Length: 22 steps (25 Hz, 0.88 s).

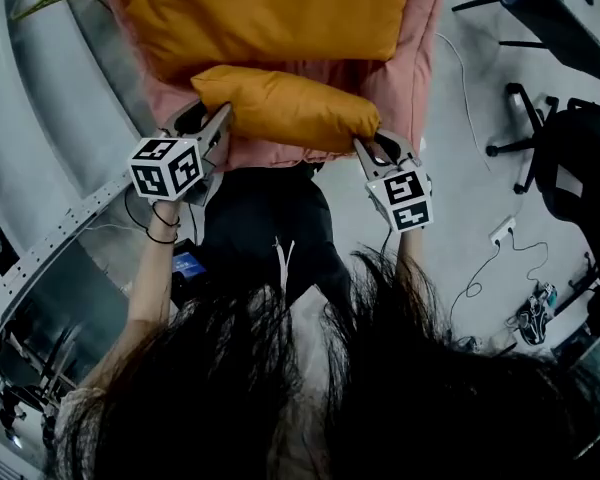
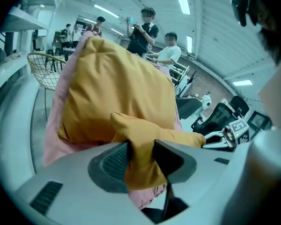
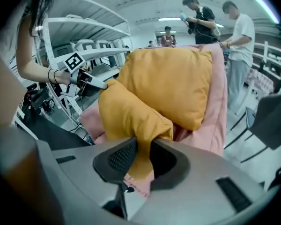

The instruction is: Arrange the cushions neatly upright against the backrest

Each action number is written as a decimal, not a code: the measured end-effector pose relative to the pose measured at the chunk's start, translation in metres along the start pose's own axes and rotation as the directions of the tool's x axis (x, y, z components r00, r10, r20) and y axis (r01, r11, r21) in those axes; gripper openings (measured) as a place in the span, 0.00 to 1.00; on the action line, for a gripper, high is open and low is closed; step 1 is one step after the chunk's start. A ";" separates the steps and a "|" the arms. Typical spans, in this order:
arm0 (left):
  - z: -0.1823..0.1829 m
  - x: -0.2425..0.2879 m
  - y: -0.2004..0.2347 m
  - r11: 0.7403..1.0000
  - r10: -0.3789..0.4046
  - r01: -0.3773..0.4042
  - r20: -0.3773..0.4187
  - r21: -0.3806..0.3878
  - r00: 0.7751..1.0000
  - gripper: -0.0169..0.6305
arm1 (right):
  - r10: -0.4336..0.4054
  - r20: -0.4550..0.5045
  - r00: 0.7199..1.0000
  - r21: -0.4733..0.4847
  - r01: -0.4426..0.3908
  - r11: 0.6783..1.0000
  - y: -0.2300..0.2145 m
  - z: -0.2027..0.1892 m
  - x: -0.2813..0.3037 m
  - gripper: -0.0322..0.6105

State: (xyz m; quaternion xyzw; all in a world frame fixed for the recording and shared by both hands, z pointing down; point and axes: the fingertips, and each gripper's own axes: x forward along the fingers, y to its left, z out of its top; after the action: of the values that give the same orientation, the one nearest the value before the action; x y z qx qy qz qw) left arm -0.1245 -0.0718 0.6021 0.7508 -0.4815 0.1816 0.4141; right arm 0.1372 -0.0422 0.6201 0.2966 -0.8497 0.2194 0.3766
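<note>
Before the pink chair (image 1: 422, 68): front cushion (image 1: 285, 108) held up
Left fingers (image 2: 113, 162): clenched on one corner
Right fingers (image 3: 122, 156): clenched on the other

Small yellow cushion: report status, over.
Left gripper shut on one corner of the small mustard-yellow fabric cushion, right gripper on the other. Cushion lies flat, not yet upright. Larger mustard cushion already against pink padded backrest. No obstacle seen.

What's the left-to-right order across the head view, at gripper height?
white rack → left gripper → held yellow cushion → right gripper → black office chair
</note>
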 end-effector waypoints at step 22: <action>0.022 0.127 0.113 0.973 0.079 -0.117 -0.190 -0.199 0.979 0.33 | 0.000 -0.240 0.971 -0.141 -0.034 0.989 -0.097 0.064 0.166 0.20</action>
State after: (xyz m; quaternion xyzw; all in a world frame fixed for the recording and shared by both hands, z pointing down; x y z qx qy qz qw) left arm -0.1661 -0.1835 0.7249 0.6587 -0.4949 0.2177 0.5233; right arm 0.0800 -0.2072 0.7228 0.2326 -0.8144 0.1946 0.4948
